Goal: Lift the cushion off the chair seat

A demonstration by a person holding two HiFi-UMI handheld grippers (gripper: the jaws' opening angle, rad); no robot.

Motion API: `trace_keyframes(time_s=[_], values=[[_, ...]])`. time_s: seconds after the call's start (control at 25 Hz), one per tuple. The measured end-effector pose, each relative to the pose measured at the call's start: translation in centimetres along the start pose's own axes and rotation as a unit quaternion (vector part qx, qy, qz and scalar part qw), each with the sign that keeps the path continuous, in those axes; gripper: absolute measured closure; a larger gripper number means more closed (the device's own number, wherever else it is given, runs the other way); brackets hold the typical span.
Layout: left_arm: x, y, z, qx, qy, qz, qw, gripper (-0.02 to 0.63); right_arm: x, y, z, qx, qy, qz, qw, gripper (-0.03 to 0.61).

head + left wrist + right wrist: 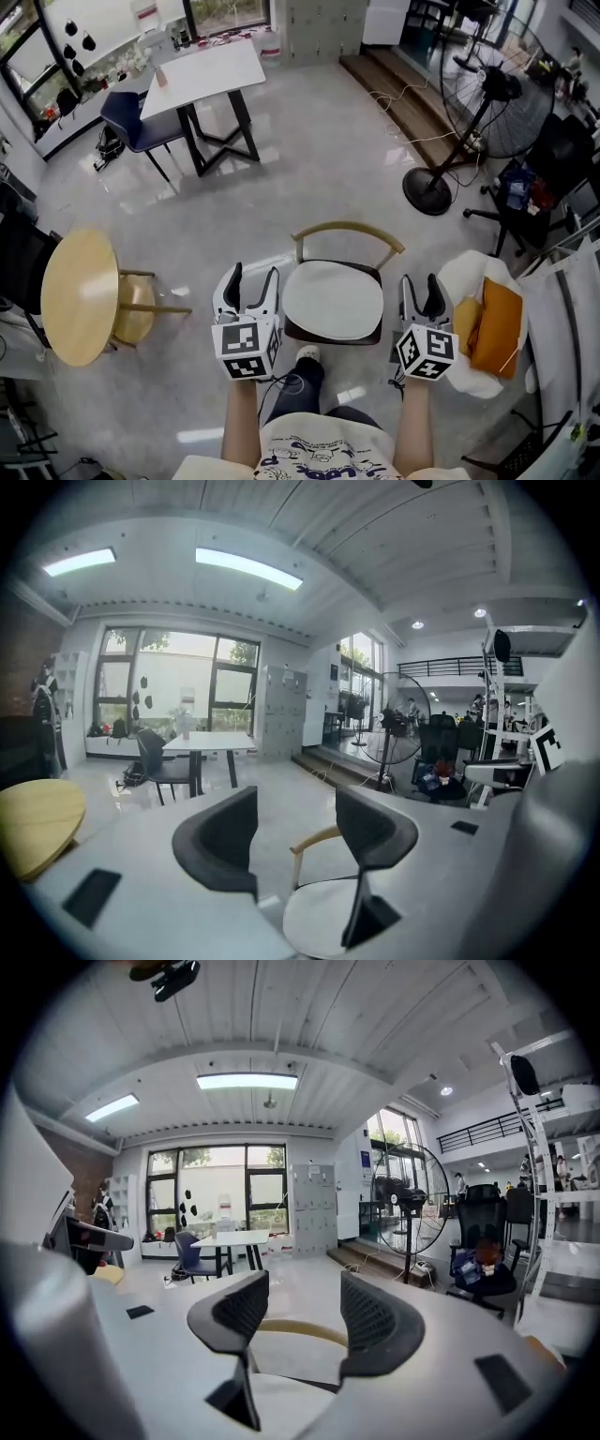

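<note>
A: Entry: where is the cushion?

B: The white round cushion (333,300) lies flat on the seat of the chair (349,229) with the curved wooden back, mid-frame in the head view. It has not been lifted.

A: Left gripper?

B: The left gripper (253,277) is at the cushion's 9 o'clock, just beside the seat edge. Its jaws stand apart with nothing between the pads. In its own view the gap shows floor and the end of the back rail, with the cushion low at 5 o'clock.

A: Right gripper?

B: The right gripper (420,283) is at the cushion's 3 o'clock, just beside the seat. Its jaws are apart and touch nothing. The back rail shows through the gap, with the cushion below it.

A: Surroundings?

B: From the chair:
- round yellow table (80,295) at 9 o'clock, well apart
- white table (202,70) at 11 o'clock
- standing fan (492,94) at 1 o'clock
- orange pillow (497,328) at 3 o'clock, beyond the right gripper
</note>
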State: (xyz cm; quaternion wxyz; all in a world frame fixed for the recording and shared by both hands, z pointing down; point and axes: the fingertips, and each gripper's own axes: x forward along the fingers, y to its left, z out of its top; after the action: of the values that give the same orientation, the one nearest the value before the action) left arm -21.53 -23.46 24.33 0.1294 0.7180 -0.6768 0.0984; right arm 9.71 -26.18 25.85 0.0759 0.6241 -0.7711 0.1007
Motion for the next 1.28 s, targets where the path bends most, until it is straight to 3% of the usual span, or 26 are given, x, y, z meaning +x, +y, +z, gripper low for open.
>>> trace_keyframes(time_s=[0.24,0.52,0.84,1.28], values=[[7.2,1.5,-1.3,0.008,0.042,-0.019,0.9989,0.357,5.8,-0.3,-1.5,0.001,0.034,-0.019,0.999,0.319],[13.3,2.1,-6.3,-0.004,0.091,-0.039,0.9951,0.357,10.5,-1.4,-6.5,-0.010,0.084,-0.020,0.996,0.318],[18.6,2.1,-15.1,-0.010,0.167,-0.046,0.9849,0.357,14.1,-3.4,-15.7,-0.007,0.160,-0.011,0.987,0.305],[25.7,1.1,-29.5,-0.004,0.279,-0.063,0.9584,0.357,18.5,-6.7,-30.3,0.002,0.275,0.012,0.961,0.288]])
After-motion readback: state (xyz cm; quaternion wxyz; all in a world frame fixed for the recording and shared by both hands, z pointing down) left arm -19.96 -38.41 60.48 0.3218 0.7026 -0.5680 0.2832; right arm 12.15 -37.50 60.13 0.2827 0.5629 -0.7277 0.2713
